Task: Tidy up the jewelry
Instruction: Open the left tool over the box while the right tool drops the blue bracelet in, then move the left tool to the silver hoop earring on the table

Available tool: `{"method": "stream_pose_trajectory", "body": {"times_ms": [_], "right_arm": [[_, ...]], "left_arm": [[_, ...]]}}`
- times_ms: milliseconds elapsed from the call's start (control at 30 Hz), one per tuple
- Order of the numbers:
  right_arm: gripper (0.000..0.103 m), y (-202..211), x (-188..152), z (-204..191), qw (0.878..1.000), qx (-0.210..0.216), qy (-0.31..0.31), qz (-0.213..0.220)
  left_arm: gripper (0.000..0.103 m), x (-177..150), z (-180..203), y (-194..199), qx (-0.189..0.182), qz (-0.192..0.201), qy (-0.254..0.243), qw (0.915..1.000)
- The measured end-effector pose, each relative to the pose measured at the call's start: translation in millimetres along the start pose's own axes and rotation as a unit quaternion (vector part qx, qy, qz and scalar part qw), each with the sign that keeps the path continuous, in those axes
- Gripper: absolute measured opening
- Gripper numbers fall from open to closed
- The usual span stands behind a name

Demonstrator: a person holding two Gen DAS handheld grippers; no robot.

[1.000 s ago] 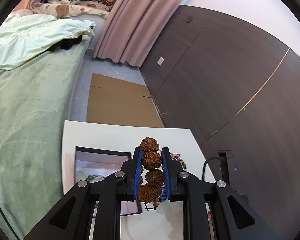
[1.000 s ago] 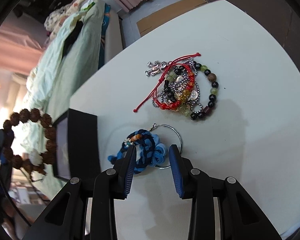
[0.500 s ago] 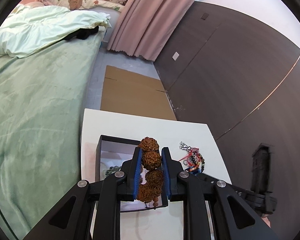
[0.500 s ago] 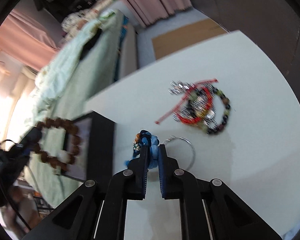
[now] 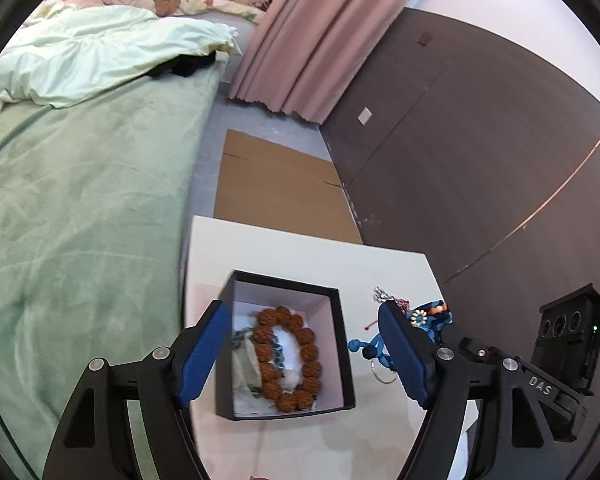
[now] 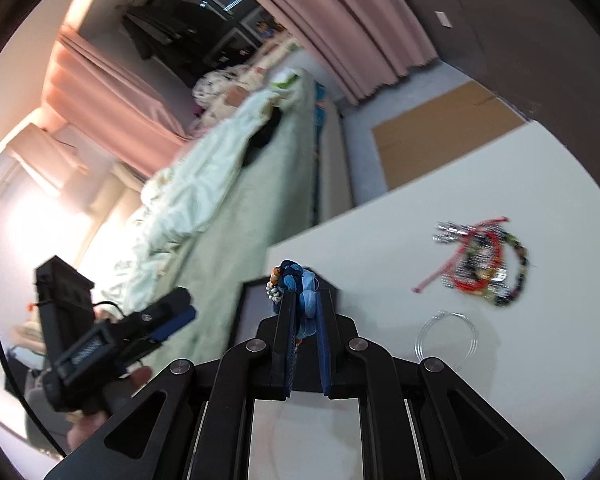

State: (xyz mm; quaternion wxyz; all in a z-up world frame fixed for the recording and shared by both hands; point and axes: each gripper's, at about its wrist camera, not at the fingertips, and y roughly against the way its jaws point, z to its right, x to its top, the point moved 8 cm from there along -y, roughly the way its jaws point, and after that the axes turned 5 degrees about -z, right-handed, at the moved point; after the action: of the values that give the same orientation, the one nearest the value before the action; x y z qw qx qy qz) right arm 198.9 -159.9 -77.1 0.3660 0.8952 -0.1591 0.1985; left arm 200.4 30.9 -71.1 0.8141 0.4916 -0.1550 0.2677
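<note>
A black box (image 5: 342,344) with a pale lining stands on the white table (image 5: 300,252). A brown bead bracelet (image 5: 288,360) lies inside it, beside a greenish chain. My left gripper (image 5: 300,354) is open above the box, empty. My right gripper (image 6: 303,320) is shut on a blue braided bracelet (image 6: 298,284) and holds it over the box's edge (image 6: 244,300); it also shows in the left wrist view (image 5: 424,320). A heap of red, beaded and silver jewelry (image 6: 480,260) and a thin wire hoop (image 6: 446,336) lie on the table to the right.
A bed with a green cover (image 5: 80,200) runs along the table's left side. Flat cardboard (image 5: 276,188) lies on the floor beyond the table. A dark panelled wall (image 5: 480,160) stands on the right, pink curtains (image 5: 320,28) at the back.
My left gripper opened and let the brown bead bracelet fall into the box. My right gripper shut on the blue braided bracelet, lifted it off the table and carried it left toward the box.
</note>
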Motion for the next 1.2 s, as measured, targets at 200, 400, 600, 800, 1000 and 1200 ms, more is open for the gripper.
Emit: {"method": "stream_pose_trajectory", "body": {"times_ms": [200, 400, 600, 800, 1000, 1200], "right_arm": [[0.012, -26, -6, -25, 0.999, 0.034, 0.007, -0.018], [0.070, -44, -11, -19, 0.999, -0.010, 0.008, -0.041], [0.070, -13, -5, 3, 0.999, -0.021, -0.009, -0.025], [0.070, 26, 3, 36, 0.998, -0.056, -0.025, 0.003], [0.070, 52, 3, 68, 0.994, -0.095, -0.044, 0.002], [0.070, 67, -2, 107, 0.987, -0.126, -0.094, -0.015]], "left_arm": [[0.097, 6, -11, 12, 0.003, 0.017, 0.010, 0.9998], [0.098, 10, -24, 17, 0.004, 0.027, 0.031, 0.9992], [0.103, 10, -14, 19, -0.015, 0.039, 0.028, 0.9987], [0.103, 4, 16, 6, -0.017, 0.023, -0.003, 0.9996], [0.103, -8, 50, -13, -0.025, -0.001, -0.041, 0.9988], [0.103, -17, 82, -29, -0.034, -0.015, -0.073, 0.9966]]}}
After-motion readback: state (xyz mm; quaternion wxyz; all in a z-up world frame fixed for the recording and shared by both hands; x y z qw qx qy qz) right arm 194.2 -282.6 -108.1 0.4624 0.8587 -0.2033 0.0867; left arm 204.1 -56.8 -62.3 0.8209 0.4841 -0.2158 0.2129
